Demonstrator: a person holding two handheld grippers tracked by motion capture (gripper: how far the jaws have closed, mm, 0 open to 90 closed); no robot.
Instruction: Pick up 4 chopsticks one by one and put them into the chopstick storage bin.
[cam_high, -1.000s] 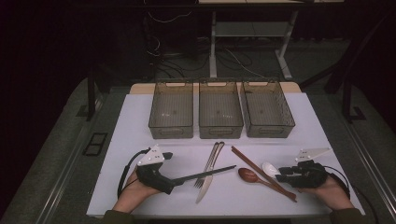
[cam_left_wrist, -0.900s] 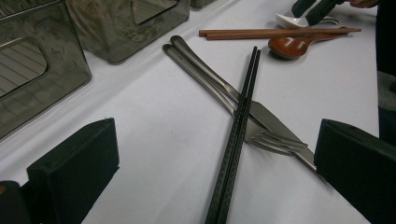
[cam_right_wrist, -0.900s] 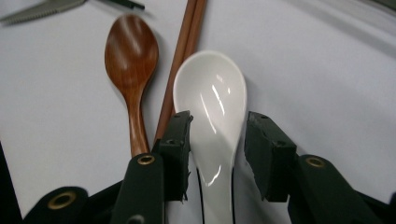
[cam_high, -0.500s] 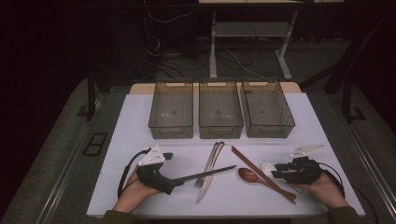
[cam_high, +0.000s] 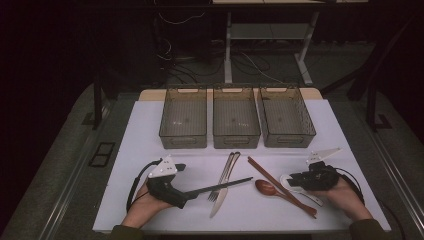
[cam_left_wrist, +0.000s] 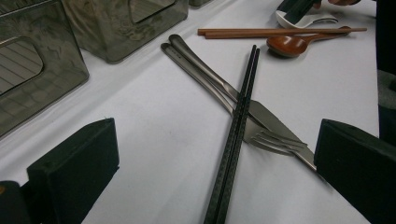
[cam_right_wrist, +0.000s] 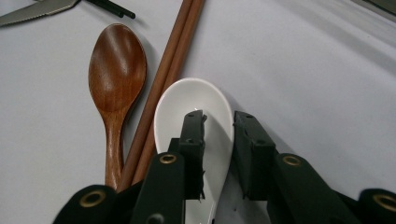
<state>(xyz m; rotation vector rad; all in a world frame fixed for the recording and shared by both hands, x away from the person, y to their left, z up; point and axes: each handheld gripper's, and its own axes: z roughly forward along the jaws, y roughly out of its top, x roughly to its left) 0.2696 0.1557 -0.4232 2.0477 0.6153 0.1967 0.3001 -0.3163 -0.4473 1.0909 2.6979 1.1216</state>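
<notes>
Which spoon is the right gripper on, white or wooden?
The white ceramic spoon. The right gripper has just been closing, one jaw inside the bowl and one outside its rim. The wooden spoon lies untouched beyond the brown chopsticks.

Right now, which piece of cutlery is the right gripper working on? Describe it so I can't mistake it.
Start at the three grey bins along the white table's far side, then come toward the near right corner. There the right gripper straddles a white ceramic soup spoon, the only white utensil, lying just right of the brown chopsticks and wooden spoon.
</notes>
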